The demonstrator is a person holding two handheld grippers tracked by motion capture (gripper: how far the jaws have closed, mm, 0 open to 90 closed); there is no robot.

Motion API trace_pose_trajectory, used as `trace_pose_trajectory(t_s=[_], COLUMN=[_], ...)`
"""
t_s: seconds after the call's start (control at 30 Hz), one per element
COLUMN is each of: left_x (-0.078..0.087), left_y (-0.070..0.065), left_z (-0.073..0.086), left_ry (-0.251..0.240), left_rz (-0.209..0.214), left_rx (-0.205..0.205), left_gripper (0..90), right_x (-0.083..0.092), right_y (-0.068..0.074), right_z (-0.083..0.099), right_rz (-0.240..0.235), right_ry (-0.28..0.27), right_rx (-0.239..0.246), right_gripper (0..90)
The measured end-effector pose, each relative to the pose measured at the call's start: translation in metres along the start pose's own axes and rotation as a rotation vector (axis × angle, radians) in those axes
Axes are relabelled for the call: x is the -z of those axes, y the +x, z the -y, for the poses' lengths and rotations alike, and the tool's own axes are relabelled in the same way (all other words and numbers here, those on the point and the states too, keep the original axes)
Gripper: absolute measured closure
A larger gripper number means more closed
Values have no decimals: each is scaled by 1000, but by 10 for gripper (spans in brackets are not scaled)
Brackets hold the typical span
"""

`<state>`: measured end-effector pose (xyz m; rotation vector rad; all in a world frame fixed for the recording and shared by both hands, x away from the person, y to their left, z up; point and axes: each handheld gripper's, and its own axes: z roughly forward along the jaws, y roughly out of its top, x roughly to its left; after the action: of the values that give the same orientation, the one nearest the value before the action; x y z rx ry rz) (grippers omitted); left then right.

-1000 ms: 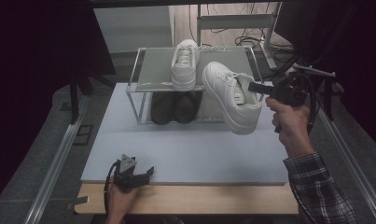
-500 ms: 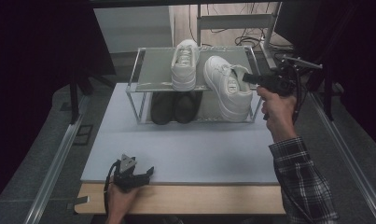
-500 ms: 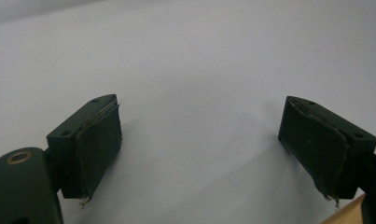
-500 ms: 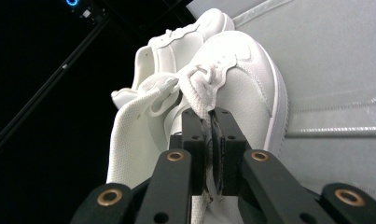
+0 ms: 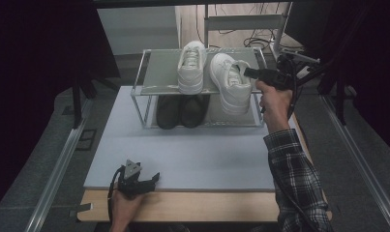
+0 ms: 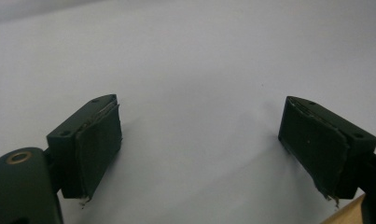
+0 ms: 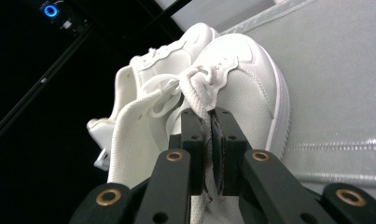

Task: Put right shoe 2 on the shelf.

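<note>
**A:** High view, left to right. What's where?

**B:** My left gripper [image 5: 143, 181] sits at the near edge of the grey mat [image 5: 202, 154], low left, resting on it. My hand is wrapped around its body. Nothing near it.

**A:** Jaws?

**B:** Wide apart. Left gripper view has both black pads [image 6: 98, 144] spread with bare mat between them. Nothing held.

**A:** Moving right?

**B:** Metal shoe rack [image 5: 154, 87] at the far side of the mat. Pair of dark shoes [image 5: 182, 111] on its lower shelf. First white sneaker [image 5: 191, 66] stands on the top shelf, toe toward me.

**A:** And the one you're handling?

**B:** Second white sneaker [image 5: 229, 83], just to the right of the first, close beside it. Its toe overhangs the front edge of the top shelf. Can't tell whether the sole is fully down on the shelf.

**A:** Right gripper?

**B:** My right gripper [image 5: 246, 72] comes in from the right, roughly level, my hand behind it at the rack's right end. Jaws nearly together, pinched on the sneaker's collar edge by the laces.

**A:** Confirmed from its own camera?

**B:** Yes. Right gripper view shows the two pads clamping a thin strip of the white upper [image 7: 209, 100]. Sneaker body spreads above and to both sides of the jaws, the other sneaker behind it.
</note>
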<state>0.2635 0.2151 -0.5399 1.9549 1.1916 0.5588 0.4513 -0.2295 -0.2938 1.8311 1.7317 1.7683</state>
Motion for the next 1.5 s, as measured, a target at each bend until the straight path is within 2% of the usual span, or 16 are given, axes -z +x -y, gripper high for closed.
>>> trace_pose_trajectory(t_s=[0.17,0.33,0.5,0.73,0.97,1.2,1.5], left_x=[0,0,0,0,0,0,0], left_y=[0,0,0,0,0,0,0], left_z=[0,0,0,0,0,0,0], left_ry=[0,0,0,0,0,0,0], left_rz=[0,0,0,0,0,0,0], left_rx=[0,-1,-1,0,0,0,-1], left_gripper=[128,128,127,127,128,128,128], right_x=[-10,-14,-15,-17,-9,9,33], right_y=[-1,2,-1,3,5,1,-5], right_z=[-2,-3,-3,-1,-5,-7,4], right_rz=[-8,-9,-40,-27,-48,-56,-77], right_ry=[-13,-21,-28,-14,-23,-37,-26], right_rx=[-12,5,4,44,57,75,125], right_gripper=[818,770,636,553,535,532,641])
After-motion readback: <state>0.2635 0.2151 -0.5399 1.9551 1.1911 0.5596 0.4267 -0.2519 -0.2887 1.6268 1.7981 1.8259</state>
